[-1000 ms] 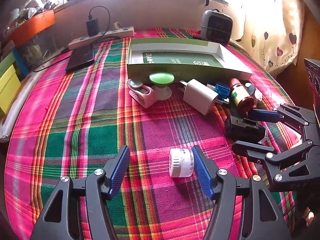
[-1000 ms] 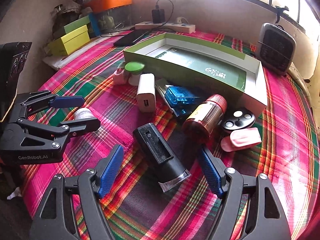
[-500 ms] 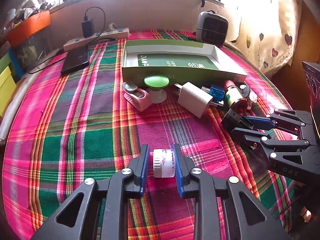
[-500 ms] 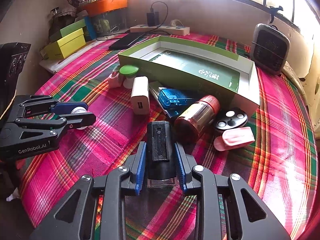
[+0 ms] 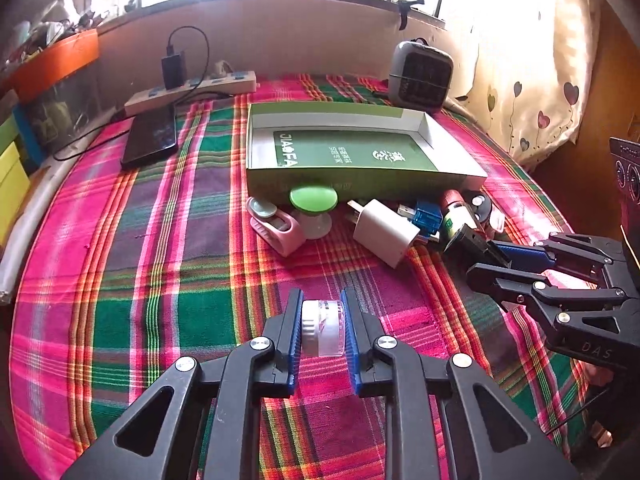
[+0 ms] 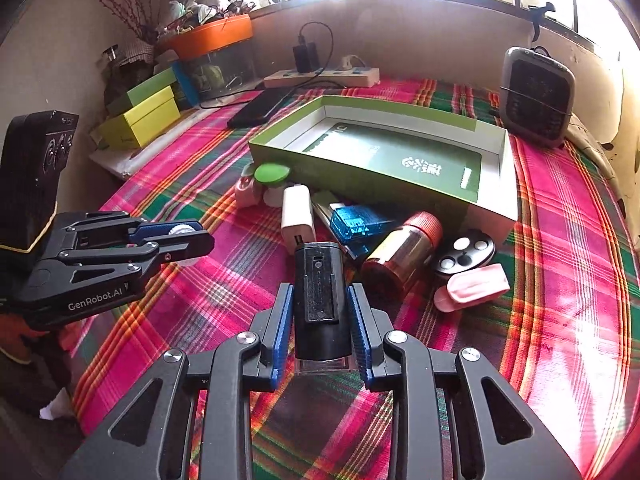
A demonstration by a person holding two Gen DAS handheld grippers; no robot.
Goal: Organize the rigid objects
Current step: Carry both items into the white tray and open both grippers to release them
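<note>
While the green box point(image 5: 360, 120) sits empty on the bench point(image 5: 120, 280), the left gripper point(image 5: 320, 312) clamps a white cap point(image 5: 322, 326) and the right gripper point(image 6: 320, 312) a black block point(image 6: 318, 292); charger point(image 6: 297, 212), bottle point(image 6: 400, 256) and the rest lie beside the box, unsorted

Ahead of me the plaid cloth point(image 5: 160, 280) covers the tabletop. A power strip point(image 5: 192, 90) lies along the far wall with a black charger point(image 5: 173, 67) plugged in, and a dark phone point(image 5: 151, 140) rests just before it. A small grey heater point(image 6: 536, 96) stands at the far right corner. Yellow and green boxes point(image 6: 140, 114) sit stacked at the left, near an orange-lidded tank point(image 6: 216, 52). A heart-print curtain point(image 5: 532, 80) hangs at the right.
</note>
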